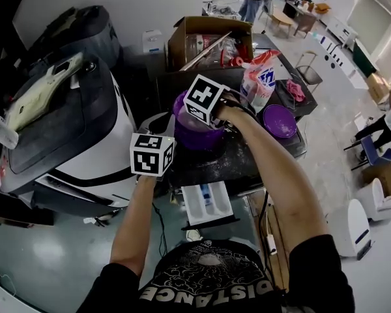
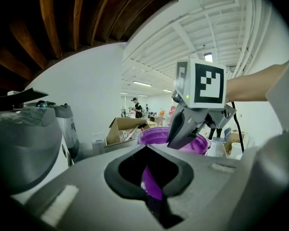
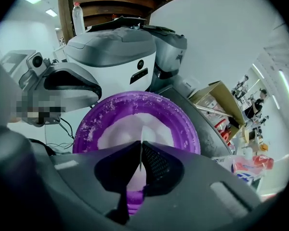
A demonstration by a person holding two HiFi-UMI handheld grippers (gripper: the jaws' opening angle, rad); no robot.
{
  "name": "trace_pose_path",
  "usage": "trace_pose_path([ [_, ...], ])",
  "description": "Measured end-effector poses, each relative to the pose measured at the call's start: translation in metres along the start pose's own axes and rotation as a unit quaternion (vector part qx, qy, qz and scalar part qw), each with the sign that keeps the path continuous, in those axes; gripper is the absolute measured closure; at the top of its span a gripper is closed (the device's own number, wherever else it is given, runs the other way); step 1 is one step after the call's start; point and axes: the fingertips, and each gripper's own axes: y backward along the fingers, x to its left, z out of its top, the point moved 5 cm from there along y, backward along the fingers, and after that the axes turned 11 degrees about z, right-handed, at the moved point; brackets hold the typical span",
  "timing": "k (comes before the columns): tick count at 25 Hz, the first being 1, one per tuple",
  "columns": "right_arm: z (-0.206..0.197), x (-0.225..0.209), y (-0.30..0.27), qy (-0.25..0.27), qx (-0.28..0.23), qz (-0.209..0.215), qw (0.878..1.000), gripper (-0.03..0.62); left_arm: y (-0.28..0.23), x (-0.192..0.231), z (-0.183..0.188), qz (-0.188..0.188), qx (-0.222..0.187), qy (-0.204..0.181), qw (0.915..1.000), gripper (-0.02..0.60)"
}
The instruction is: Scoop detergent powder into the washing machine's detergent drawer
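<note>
A purple tub (image 1: pixel 194 135) of white powder (image 3: pixel 135 126) stands on a dark table (image 1: pixel 202 165). My right gripper (image 1: pixel 216 113) reaches into the tub from above, and in the right gripper view it (image 3: pixel 141 147) is shut on a purple scoop handle (image 3: pixel 134 198). My left gripper (image 1: pixel 163 142) sits at the tub's near-left side. It (image 2: pixel 146 154) is shut on a purple, powder-flecked strip (image 2: pixel 151 184) that looks like the tub's edge. The white detergent drawer (image 1: pixel 207 204) lies lower down, in front of the table. The washing machine (image 1: pixel 85 129) is on the left.
A detergent bag (image 1: pixel 260 77) and an open cardboard box (image 1: pixel 208 41) stand behind the tub. A purple lid (image 1: pixel 279 120) lies to its right. A second dark machine (image 1: pixel 78 31) stands at the back left. Chairs and people are far off on the right.
</note>
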Motion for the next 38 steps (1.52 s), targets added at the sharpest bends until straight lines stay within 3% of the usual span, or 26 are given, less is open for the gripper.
trace_pose_path([
  [12, 0.007, 0.014, -0.007, -0.008, 0.020, 0.046, 0.999, 0.554, 0.000, -0.005, 0.001, -0.001, 0.001, -0.002, 1.0000, 0.581],
  [22, 0.009, 0.013, 0.002, -0.071, -0.032, 0.105, 0.991, 0.554, 0.000, -0.006, 0.001, 0.005, 0.000, 0.000, 1.0000, 0.581],
  [31, 0.003, 0.002, 0.017, -0.158, -0.106, 0.147, 0.971, 0.554, 0.002, -0.005, 0.009, 0.009, -0.007, 0.002, 0.9999, 0.581],
  [38, -0.004, -0.002, 0.034, -0.221, -0.191, 0.198, 0.936, 0.554, 0.003, -0.011, 0.013, 0.010, -0.009, 0.002, 0.9999, 0.581],
])
